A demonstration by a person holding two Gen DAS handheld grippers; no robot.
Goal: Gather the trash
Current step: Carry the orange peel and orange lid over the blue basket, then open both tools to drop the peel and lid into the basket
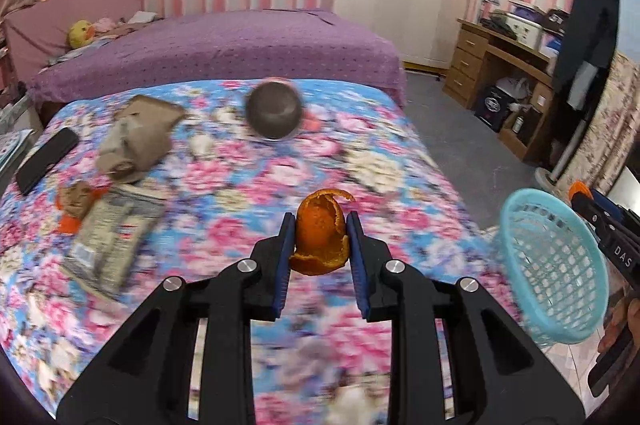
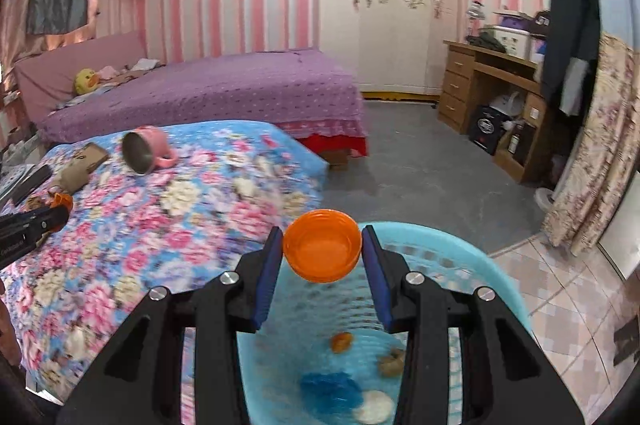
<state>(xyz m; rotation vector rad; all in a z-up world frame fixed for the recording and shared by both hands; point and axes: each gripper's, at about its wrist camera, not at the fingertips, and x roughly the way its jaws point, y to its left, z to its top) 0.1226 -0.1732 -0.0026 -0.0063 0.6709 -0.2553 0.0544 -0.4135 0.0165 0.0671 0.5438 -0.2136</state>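
My left gripper (image 1: 320, 225) is shut on an orange peel (image 1: 322, 235) and holds it above the floral bedspread (image 1: 224, 185). My right gripper (image 2: 323, 245) is shut on an orange bottle cap (image 2: 322, 251) and holds it over the light blue basket (image 2: 472, 257). The basket holds several scraps: a blue wrapper (image 2: 330, 393), a white round piece (image 2: 374, 411), a brown bit (image 2: 392, 363) and an orange bit (image 2: 341, 341). In the left wrist view the basket (image 1: 556, 265) is at the bed's right edge, with the right gripper (image 1: 600, 221) behind it.
On the bed lie a tipped pink metal cup (image 1: 274, 111), crumpled brown paper (image 1: 136, 137), a printed wrapper (image 1: 108, 233), small orange and brown scraps (image 1: 74, 205) and a black remote (image 1: 46, 155). A purple bed (image 2: 208, 93), a wooden desk (image 2: 492, 81) and grey floor (image 2: 420, 165) lie beyond.
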